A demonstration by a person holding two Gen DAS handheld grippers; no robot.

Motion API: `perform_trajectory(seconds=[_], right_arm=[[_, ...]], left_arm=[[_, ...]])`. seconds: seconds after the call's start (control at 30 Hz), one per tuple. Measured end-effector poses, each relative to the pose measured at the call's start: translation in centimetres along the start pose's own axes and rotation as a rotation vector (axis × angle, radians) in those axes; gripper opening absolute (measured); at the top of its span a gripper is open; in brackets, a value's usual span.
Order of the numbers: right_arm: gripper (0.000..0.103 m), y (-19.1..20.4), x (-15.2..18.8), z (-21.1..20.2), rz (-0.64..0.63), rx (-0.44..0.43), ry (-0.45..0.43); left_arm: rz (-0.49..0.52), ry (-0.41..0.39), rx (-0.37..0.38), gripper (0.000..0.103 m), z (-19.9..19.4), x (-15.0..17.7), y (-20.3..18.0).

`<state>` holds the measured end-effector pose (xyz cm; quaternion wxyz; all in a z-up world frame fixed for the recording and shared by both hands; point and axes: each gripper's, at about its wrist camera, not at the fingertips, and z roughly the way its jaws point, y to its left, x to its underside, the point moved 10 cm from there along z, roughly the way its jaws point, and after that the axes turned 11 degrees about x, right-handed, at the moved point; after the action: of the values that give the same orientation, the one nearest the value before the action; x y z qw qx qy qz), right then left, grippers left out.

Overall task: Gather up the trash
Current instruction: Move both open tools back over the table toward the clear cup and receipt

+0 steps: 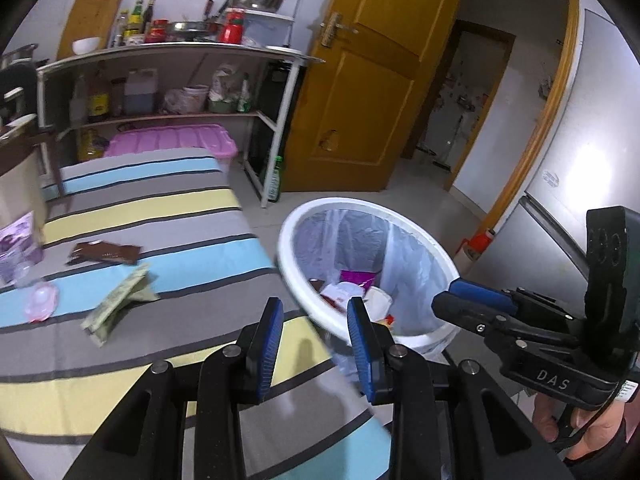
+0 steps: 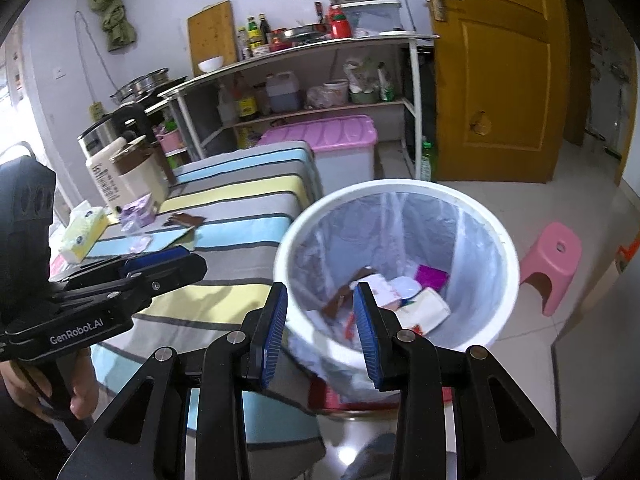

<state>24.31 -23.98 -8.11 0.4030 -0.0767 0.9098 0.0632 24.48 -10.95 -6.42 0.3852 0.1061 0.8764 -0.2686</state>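
Both grippers angled down, left gripper (image 1: 316,344) and right gripper (image 2: 320,332) empty, jaws parted

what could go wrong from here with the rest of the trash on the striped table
1. The white bin stands right against the striped table's edge, so an arm swinging back toward the table might clip its rim and tip it.
2. The green wrapper and brown wrapper lie flat on the cloth; fingers closing on them may pinch the cloth too.
3. The clear pink piece looks thin and slippery, and might slip from a grip.
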Motion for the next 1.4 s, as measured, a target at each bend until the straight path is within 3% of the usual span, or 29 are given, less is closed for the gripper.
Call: perform_trajectory(seconds=[0.77, 1.2, 1.4], right_arm=[[0.036, 9.9, 1.2, 0.6, -0.080, -0.149, 0.046], [0.036, 13.0, 0.1, 2.4, -0.101, -0.185, 0.059], [0.036, 14.0, -0.4, 3.4, -0.108, -0.195, 0.069]], left_arm=[[-0.120, -0.073, -0.187, 0.033, -8.0, 2.9, 8.3], [-0.184, -0.110, -0.326, 0.033, -10.9, 2.1, 14.4], [-0.200, -0.094, -0.384, 0.043, -10.6, 1.2, 17.7]])
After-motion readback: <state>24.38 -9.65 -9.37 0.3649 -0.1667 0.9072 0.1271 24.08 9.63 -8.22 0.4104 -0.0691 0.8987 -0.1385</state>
